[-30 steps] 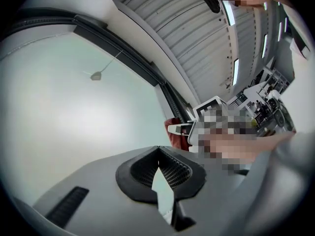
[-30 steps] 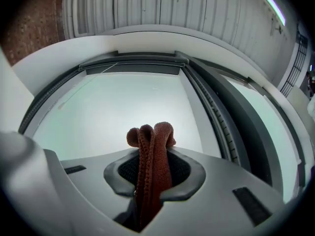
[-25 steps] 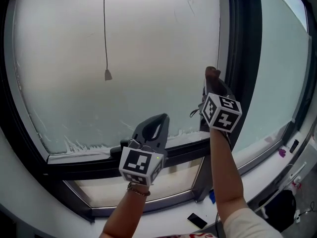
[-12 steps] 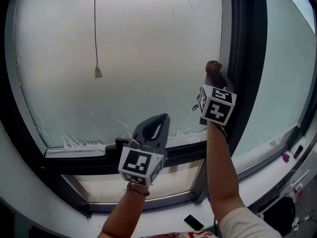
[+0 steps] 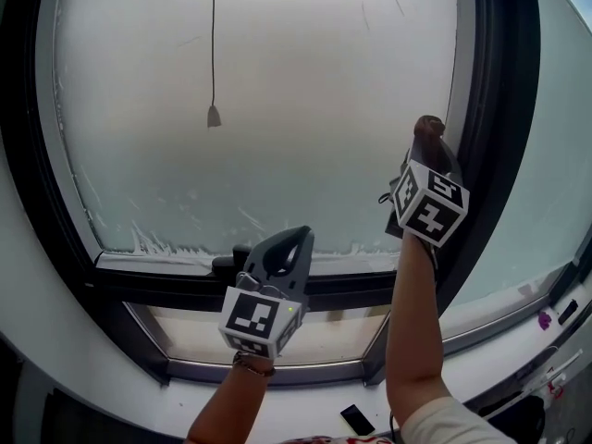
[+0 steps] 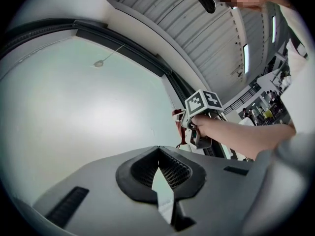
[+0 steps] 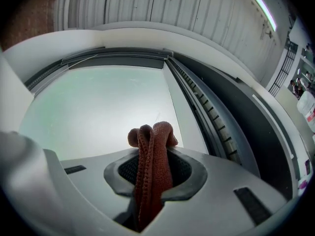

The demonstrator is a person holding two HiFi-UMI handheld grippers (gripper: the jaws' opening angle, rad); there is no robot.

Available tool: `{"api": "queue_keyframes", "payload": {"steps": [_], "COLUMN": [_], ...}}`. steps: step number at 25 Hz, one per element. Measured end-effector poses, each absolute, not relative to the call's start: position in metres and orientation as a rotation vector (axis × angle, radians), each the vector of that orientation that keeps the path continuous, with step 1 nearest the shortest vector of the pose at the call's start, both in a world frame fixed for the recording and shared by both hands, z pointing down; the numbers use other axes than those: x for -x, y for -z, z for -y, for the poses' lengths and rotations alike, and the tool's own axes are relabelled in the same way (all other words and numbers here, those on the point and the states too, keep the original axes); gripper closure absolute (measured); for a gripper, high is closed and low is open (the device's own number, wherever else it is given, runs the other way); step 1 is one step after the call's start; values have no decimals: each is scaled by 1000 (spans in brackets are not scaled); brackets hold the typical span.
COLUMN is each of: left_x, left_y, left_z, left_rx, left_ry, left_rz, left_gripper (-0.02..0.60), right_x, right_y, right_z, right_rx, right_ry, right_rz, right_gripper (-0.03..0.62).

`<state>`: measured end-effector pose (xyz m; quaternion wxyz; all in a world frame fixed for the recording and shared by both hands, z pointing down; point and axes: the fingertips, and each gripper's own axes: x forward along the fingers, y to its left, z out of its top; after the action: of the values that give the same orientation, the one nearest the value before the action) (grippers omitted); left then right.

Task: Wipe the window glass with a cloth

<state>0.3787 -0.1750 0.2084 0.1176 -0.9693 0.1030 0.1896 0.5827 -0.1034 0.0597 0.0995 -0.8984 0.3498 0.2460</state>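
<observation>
The frosted window glass (image 5: 277, 109) fills the head view. My right gripper (image 5: 427, 151) is raised at the pane's right edge, beside the dark frame post (image 5: 499, 109). It is shut on a folded reddish-brown cloth (image 5: 428, 129) that sticks out past the jaws toward the glass. The right gripper view shows the cloth (image 7: 152, 151) pinched in the right gripper (image 7: 153, 168), with the glass (image 7: 98, 107) beyond. My left gripper (image 5: 289, 248) hangs low by the pane's bottom rail, shut and holding nothing. In the left gripper view, the left gripper (image 6: 160, 178) points at the glass (image 6: 59, 107).
A thin pull cord with a small weight (image 5: 214, 116) hangs in front of the upper left of the pane. Below the glass run a dark rail and a pale sill (image 5: 324, 340). A second pane (image 5: 555, 155) lies right of the post. A phone (image 5: 355, 420) lies far below.
The right gripper with the cloth has edged right, closer to the frame post. The left gripper has stayed low by the bottom rail. The head view has shifted.
</observation>
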Motion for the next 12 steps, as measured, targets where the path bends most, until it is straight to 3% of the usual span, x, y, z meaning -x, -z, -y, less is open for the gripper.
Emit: {"api": "queue_keyframes", "payload": {"steps": [12], "left_x": [-332], "left_y": [-218], "left_z": [210], "left_rx": [2835], "left_ry": [-531], "left_rz": [-403], "left_gripper": [561], "right_x": [-523], "right_y": [-56], "right_z": [150], "right_rx": [2584], "right_ry": [-777], "right_rz": [-1137], "right_gripper": [503]}}
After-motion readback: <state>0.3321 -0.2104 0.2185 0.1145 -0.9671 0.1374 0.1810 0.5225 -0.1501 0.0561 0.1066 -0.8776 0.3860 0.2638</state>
